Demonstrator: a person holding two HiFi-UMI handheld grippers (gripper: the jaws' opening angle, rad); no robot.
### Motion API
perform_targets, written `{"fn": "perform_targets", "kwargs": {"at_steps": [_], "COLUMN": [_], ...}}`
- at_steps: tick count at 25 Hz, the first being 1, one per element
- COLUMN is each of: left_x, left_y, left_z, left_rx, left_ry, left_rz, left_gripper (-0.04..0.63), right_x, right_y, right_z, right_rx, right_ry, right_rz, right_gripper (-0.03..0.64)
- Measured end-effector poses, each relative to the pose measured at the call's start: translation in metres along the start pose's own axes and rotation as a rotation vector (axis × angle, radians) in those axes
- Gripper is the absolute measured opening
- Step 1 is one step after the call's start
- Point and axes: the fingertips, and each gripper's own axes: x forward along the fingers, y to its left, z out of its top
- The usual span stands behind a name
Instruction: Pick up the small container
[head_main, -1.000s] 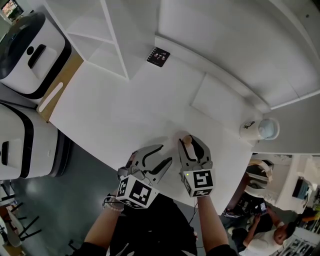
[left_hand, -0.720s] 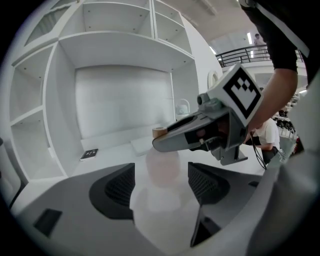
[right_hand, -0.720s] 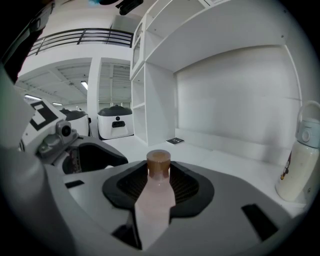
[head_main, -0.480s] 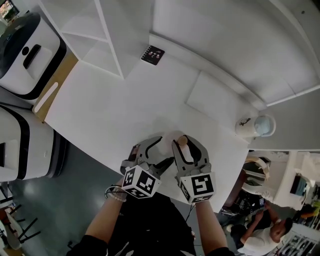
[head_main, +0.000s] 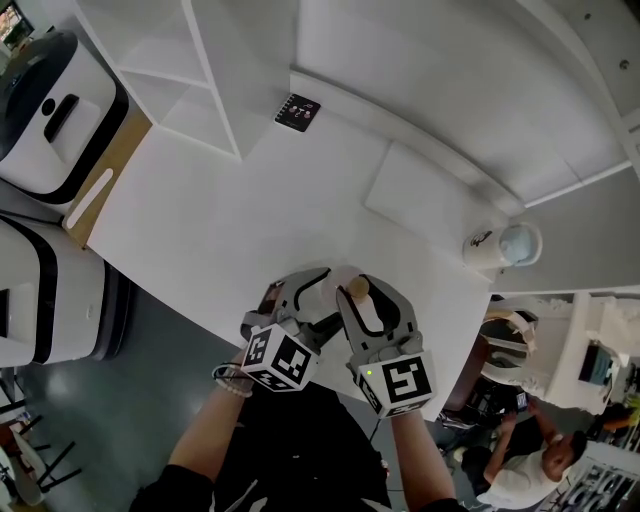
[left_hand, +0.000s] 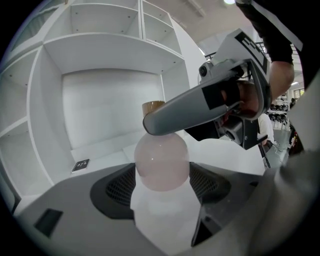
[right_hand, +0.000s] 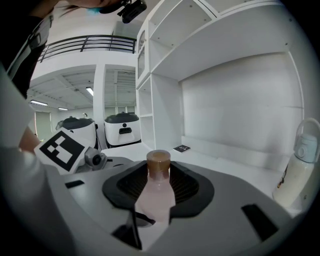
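The left gripper (head_main: 322, 298) has just spread its fingers (left_hand: 120, 187) wide off the small pink bottle (left_hand: 161, 160), leaving the right gripper (head_main: 370, 292) alone clamping it for the pickup.

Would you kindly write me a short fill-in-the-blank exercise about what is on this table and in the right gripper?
1. The right gripper is shut on the small container, whose cap is ____.
2. The container's body is pale ____.
3. The notebook lying by the shelf unit is ____.
4. The lidded bottle stands on a ____ table.

Missing words: brown; pink; black; white.
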Motion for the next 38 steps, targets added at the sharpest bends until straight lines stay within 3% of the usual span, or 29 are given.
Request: {"fn": "perform_targets", "kwargs": {"at_steps": [13, 28, 38], "left_x": [-0.028, -0.066, -0.086], "left_y": [-0.009, -0.002, -0.002], "left_z": [0.043, 0.115, 0.146], "left_rx": [0.07, 0.158, 0.165], "left_ry": [-0.017, -0.079, -0.099], "left_rz": [-0.037, 0.03, 0.061], "left_gripper": [0.333, 0.333, 0.333], "right_x": [-0.037, -0.077, -0.096], "right_y": [0.009, 0.022, 0.032], "right_z": [0.036, 0.107, 0.139], "right_rx": [-0.002, -0.067, -0.101], "right_ry": [-0.065, -0.189, -0.243], "right_rz": [-0.011, -0.012, -0.015], "right_gripper": [0.141, 0.141, 0.141]}}
